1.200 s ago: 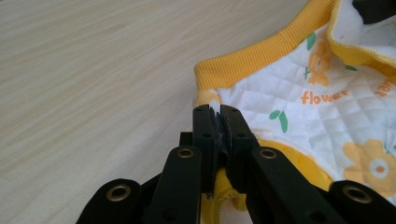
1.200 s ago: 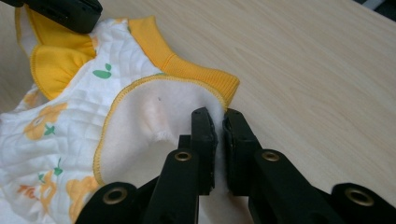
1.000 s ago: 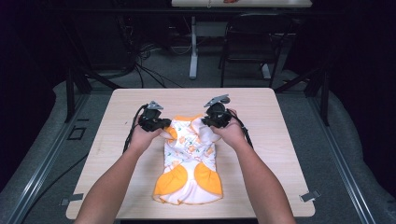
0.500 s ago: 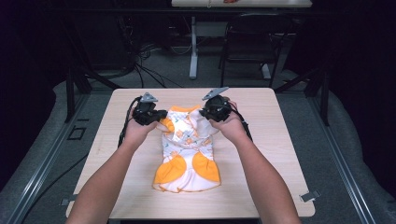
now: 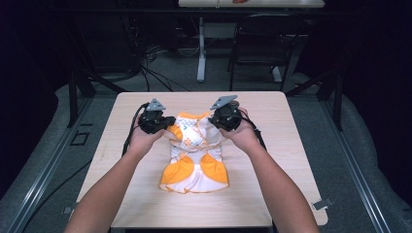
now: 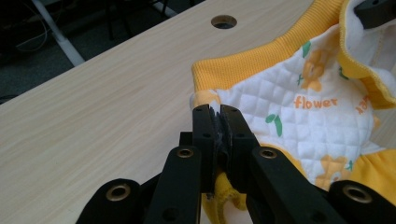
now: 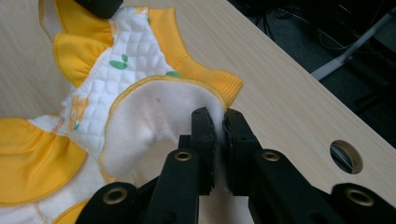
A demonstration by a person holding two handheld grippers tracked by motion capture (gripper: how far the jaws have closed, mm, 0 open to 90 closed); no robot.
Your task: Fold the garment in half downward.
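A dark room rings the pale wooden surface (image 5: 272, 145), with a chair (image 5: 257, 43) and cables (image 5: 145, 73) on the floor beyond. The garment (image 5: 194, 155) lies mid-surface, top end lifted: left tongs (image 5: 167, 125) and right tongs (image 5: 216, 122) each clench a shoulder edge.

Rectangular light wood-grain table (image 5: 272, 194) with a round hole (image 6: 223, 21) beyond the left gripper (image 6: 219, 122), bearing the quilted white-and-orange flower-print baby garment (image 5: 194, 167), spread below both grippers.
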